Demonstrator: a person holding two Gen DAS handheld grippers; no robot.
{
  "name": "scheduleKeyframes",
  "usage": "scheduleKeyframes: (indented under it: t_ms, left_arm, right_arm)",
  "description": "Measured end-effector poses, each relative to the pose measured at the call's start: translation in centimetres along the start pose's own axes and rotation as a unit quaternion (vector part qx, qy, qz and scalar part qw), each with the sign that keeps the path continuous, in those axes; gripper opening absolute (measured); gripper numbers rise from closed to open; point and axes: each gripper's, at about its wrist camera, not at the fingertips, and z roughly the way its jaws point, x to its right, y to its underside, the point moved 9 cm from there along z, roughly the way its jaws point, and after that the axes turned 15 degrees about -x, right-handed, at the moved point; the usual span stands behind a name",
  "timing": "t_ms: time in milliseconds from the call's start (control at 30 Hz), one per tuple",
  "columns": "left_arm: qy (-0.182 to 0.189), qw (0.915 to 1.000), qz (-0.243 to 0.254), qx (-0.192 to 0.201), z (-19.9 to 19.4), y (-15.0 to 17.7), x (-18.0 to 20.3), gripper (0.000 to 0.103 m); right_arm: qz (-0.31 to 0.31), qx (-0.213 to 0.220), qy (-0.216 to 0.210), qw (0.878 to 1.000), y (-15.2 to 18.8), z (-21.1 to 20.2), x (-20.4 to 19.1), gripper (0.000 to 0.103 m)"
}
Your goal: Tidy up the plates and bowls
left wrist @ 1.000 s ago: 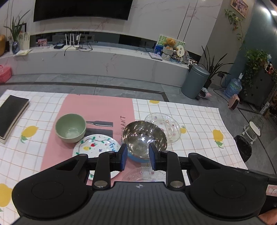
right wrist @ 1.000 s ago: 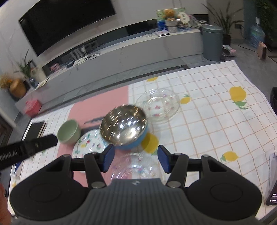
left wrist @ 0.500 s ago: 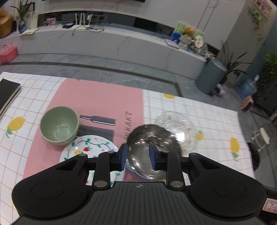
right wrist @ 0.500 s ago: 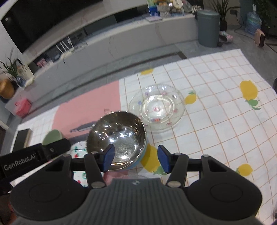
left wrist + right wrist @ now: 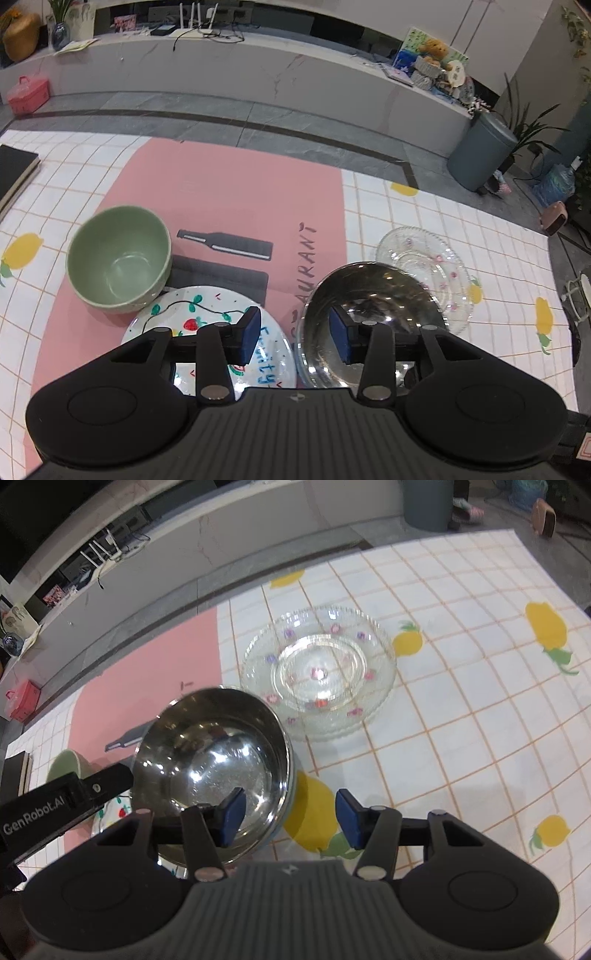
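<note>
A steel bowl (image 5: 369, 306) with a blue outside stands on the tablecloth. My left gripper (image 5: 295, 334) straddles its left rim, one pad inside and one over the painted plate (image 5: 199, 325). Its jaws are opening and the pads are clear of the rim. My right gripper (image 5: 290, 821) is open astride the bowl's (image 5: 210, 753) right rim without pressing on it. A green bowl (image 5: 118, 258) sits to the left, touching the painted plate. Nested clear glass dishes (image 5: 317, 672) lie behind the steel bowl on the right.
A pink mat (image 5: 229, 192) lies under the green bowl and painted plate. A black book (image 5: 14, 173) rests at the table's left edge. The left gripper's black housing (image 5: 55, 812) crosses the right wrist view at lower left. Beyond the far table edge is grey floor.
Both grippers have come down and forward onto the steel bowl, which now looms larger. The left jaws have spread wider. Each gripper now has a rim of the bowl between its pads.
</note>
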Motion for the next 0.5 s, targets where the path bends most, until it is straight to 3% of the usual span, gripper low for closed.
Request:
scheduleKeyframes:
  t_ms: [233,500]
  left_arm:
    - [-0.006,0.9999,0.000,-0.009,1.4,-0.3,-0.3,0.048]
    - [-0.003,0.9999,0.005,-0.014,2.9,-0.3,0.2,0.048]
  right_arm:
    - [0.003,-0.014,-0.013,1.000,0.2,1.1,-0.5,0.053]
    - [-0.001,-0.021,-0.012,1.000,0.3,2.0,-0.5,0.044]
